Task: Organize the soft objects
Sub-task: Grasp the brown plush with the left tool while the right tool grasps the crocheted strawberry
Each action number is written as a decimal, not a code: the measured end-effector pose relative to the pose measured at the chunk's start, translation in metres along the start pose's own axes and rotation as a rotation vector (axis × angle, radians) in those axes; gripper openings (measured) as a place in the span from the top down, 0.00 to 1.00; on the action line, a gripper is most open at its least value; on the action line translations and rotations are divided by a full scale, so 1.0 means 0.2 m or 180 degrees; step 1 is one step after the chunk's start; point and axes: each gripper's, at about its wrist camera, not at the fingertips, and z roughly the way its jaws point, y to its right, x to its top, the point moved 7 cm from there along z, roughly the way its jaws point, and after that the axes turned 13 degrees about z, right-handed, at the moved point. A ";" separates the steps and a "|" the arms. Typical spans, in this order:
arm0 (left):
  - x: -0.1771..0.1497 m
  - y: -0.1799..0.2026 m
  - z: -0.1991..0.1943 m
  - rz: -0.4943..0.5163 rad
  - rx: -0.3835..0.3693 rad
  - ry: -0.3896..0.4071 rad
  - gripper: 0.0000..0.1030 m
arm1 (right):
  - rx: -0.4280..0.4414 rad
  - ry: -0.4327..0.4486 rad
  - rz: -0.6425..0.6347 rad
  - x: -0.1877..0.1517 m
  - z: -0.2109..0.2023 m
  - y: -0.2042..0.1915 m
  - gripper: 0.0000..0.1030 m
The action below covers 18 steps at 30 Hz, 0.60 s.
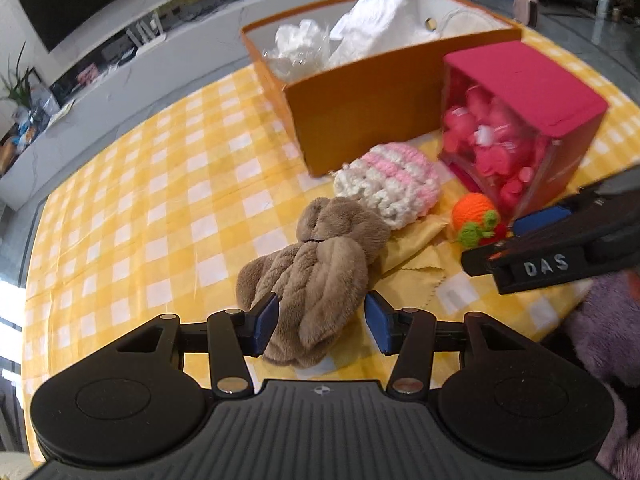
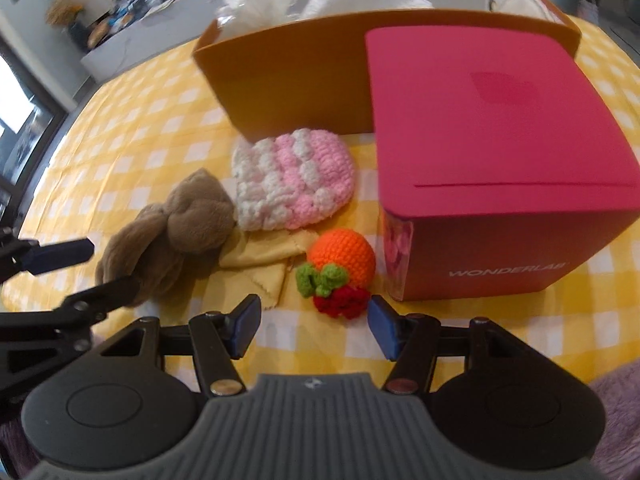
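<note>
Left wrist view: left gripper (image 1: 320,322) fingers spread, straddling the brown plush toy (image 1: 316,276) at lower centre without pressing; white soft items already in the orange cardboard box (image 1: 360,108), upper centre. Right wrist view: right gripper (image 2: 312,330) fingers apart, empty, above the orange crocheted ball (image 2: 340,268); pink-and-white knitted piece (image 2: 292,176) and yellow cloth (image 2: 260,260) unsorted on the checked worktop (image 2: 140,128).

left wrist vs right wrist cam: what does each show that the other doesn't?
Left wrist only: the red box's clear side with pink pieces behind it, and the orange box's interior.

Right wrist only: WONDERLAB lettering on the red box, and the red crochet piece under the orange crochet ball.

Both: brown plush, pink-and-white crochet piece, yellow cloth, checked tablecloth. Left gripper and right gripper are open.
</note>
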 end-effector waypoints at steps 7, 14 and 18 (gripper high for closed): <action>0.02 0.02 0.10 0.0104 0.0046 -0.0206 0.43 | -0.0032 0.0095 0.0354 0.03 0.05 0.03 0.43; 0.02 0.02 0.16 0.0051 0.0080 -0.0428 0.43 | -0.0069 0.0103 0.0566 0.04 0.11 0.05 0.49; 0.01 0.03 0.17 0.0073 0.0096 -0.0485 0.48 | -0.0042 0.0120 0.0589 0.05 0.11 0.07 0.57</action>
